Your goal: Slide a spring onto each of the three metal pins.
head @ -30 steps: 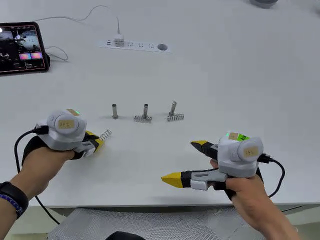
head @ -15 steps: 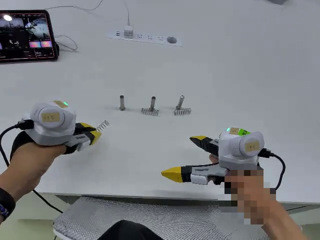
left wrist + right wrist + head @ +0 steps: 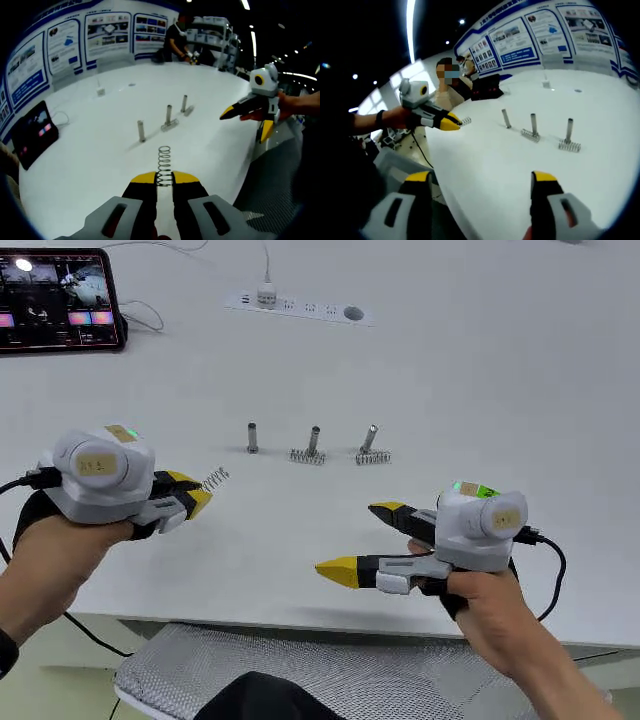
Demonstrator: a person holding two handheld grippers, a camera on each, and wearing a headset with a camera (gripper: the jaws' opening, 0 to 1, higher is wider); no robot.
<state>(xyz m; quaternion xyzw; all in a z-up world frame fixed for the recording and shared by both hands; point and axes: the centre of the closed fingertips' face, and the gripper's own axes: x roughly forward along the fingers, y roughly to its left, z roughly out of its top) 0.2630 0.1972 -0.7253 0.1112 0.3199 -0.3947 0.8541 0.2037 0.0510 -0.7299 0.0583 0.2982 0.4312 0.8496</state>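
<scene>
L gripper (image 3: 200,498) is clamped on one end of a spring (image 3: 215,479). The rest of the coil sticks out fwd past the yellow tips, just above the white table (image 3: 480,390), short of the pin row & to its left. In the L gripper view the coil stands straight up from between the closed tips, roughly in line w/ the left pin (image 3: 252,436).

R gripper (image 3: 360,540) has its jaws spread wide w/ nothing between them. It is held low near the table's front edge, right of the pins & well apart from them.

The 3 pins stand upright in a row. The left pin stands by itself. Mid pin (image 3: 314,440) has the mid spring (image 3: 307,456) lying flat at its foot, beside it, not around it. Same for the right pin (image 3: 370,438) & the right spring (image 3: 372,457).

Writing:
- Each gripper housing has a tan sticker on top, print too small to read, plus a green light.
- Tablet (image 3: 60,300) at far left has a lit screen w/ video tiles, text illegible.
- Power strip (image 3: 300,310) at the back is white, w/ a white plug (image 3: 266,295) & cable, no marking readable.
- Wall posters (image 3: 107,30) are blue & white, w/ headings & pics too small to make out.
</scene>
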